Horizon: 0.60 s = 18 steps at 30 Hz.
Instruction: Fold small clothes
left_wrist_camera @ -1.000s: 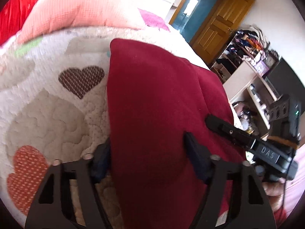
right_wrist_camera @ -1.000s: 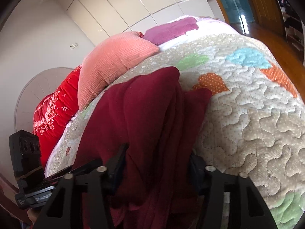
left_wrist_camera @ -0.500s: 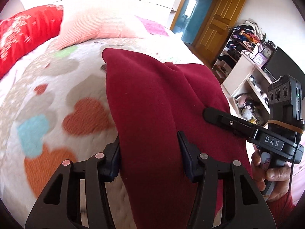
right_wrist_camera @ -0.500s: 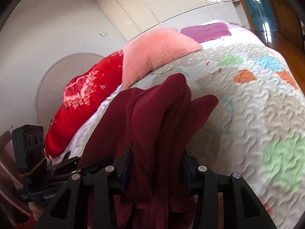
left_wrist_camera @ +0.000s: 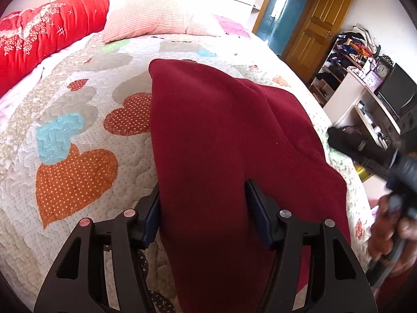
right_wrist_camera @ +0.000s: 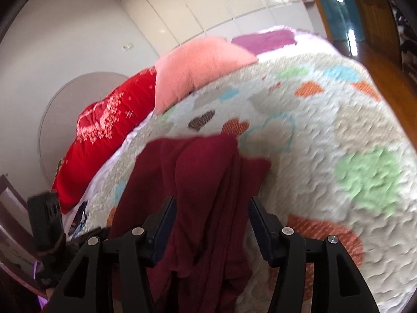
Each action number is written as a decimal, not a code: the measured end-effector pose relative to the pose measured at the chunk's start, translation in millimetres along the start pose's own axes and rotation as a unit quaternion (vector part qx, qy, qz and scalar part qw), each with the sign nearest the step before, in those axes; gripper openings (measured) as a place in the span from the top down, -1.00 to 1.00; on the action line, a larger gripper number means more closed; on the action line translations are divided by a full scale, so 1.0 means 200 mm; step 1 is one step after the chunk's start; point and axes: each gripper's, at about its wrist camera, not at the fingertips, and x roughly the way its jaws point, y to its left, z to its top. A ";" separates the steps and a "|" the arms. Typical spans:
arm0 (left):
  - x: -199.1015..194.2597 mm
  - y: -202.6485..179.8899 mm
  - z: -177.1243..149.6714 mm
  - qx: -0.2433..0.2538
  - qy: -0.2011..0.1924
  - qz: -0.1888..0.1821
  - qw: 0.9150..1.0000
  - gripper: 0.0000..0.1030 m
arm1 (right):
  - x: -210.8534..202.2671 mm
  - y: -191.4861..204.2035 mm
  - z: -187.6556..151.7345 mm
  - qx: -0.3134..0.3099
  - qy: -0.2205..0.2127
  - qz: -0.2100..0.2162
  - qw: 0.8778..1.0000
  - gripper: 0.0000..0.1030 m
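Clearly the folding is only partly done: one maroon garment (left_wrist_camera: 224, 140) lies lengthwise on the heart-patterned quilt (left_wrist_camera: 73, 135), doubled over into a long strip, its far end flat on the quilt and its near end lifted off it. The left gripper (left_wrist_camera: 203, 208) has its jaws clamped on the near end, fabric filling the gap between the blue pads. The right gripper (right_wrist_camera: 211, 224) likewise has its jaws closed on a bunched, creased section of the same garment (right_wrist_camera: 198, 182), which hangs in loose pleats below the fingers.

What remains, as I judge it, is to carry the held end over toward the far end, lay it down square and smooth the wrinkles; no finished, stacked fold is visible.

Counted: one garment, two grippers, one quilt. Beyond the garment's far end sit one peach pillow (left_wrist_camera: 153, 18) and one red embroidered cushion (left_wrist_camera: 44, 31), with one purple cloth (right_wrist_camera: 263, 40) beside the pillow.
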 end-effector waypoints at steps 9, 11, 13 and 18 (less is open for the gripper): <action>0.01 0.01 0.01 -0.001 -0.002 0.002 1.000 -0.24 | 0.26 0.10 0.12 -0.063 0.043 -0.049 0.996 0.85; 0.01 0.01 0.00 0.000 -0.003 -0.003 1.000 -0.27 | 0.26 0.10 0.14 -0.084 0.037 -0.068 0.993 0.86; 0.02 0.01 -0.01 0.001 -0.006 -0.003 1.000 -0.33 | 0.29 0.08 0.14 -0.110 0.034 -0.110 0.987 0.86; 0.03 -0.04 0.00 0.017 -0.006 0.020 1.000 -0.35 | 0.33 0.02 0.12 -0.097 0.050 -0.115 0.987 0.85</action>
